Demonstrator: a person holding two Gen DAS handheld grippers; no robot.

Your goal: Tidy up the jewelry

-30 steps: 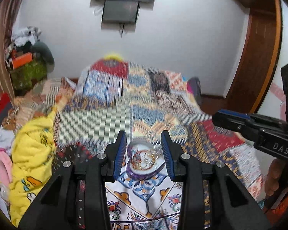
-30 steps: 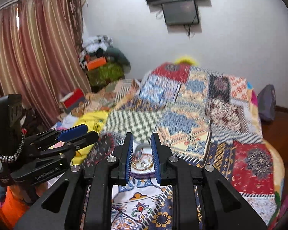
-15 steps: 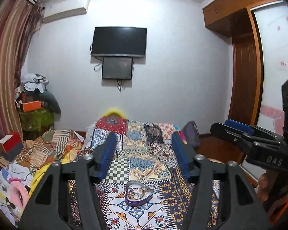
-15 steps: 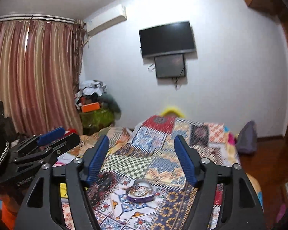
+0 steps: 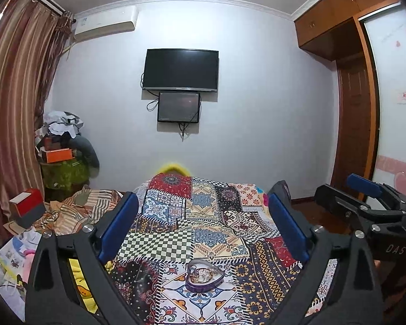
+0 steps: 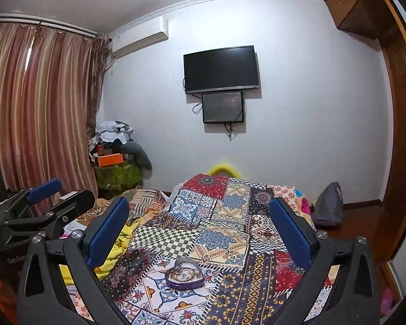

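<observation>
A purple heart-shaped box point(image 5: 203, 275) with gold jewelry inside sits open on the patterned bedspread point(image 5: 211, 216); it also shows in the right wrist view point(image 6: 185, 274). My left gripper point(image 5: 201, 220) is open and empty, held well above and behind the box. My right gripper point(image 6: 199, 226) is open and empty too, likewise raised back from the box. The right gripper shows at the right edge of the left wrist view point(image 5: 365, 203), and the left gripper at the left edge of the right wrist view point(image 6: 40, 203).
A yellow blanket point(image 6: 116, 246) and striped cloth point(image 5: 81, 211) lie at the bed's left. A cluttered stand with an orange box point(image 5: 58, 155) stands by the curtain point(image 6: 40, 113). A TV point(image 5: 180, 70) hangs on the far wall; a wooden wardrobe point(image 5: 352, 108) is at right.
Both grippers have opened wide and pulled up and back from the heart-shaped box, which now looks smaller and lower in both views. The box stays on the bedspread.
</observation>
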